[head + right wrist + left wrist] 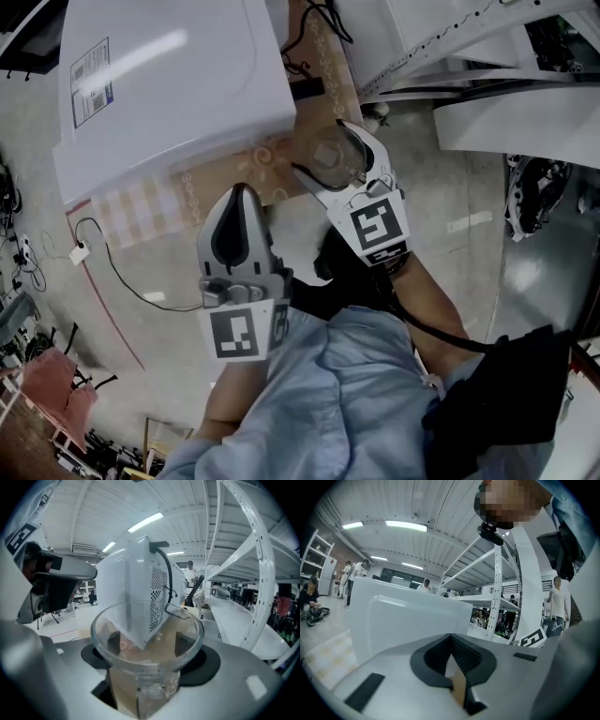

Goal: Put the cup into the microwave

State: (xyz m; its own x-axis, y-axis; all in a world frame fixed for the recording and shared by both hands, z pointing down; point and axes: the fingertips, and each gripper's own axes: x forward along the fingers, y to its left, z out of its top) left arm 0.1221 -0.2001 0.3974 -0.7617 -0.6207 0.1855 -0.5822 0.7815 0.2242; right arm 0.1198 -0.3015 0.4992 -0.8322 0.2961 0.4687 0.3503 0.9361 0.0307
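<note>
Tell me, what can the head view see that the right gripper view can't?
Only the head view: the marker cube on the right gripper, the label on top of the microwave, and a floor cable. Only the right gripper view: the microwave's vent holes, a white rack and ceiling lights. Both: the glass cup held in the right gripper's fingers, the left gripper and the microwave.
</note>
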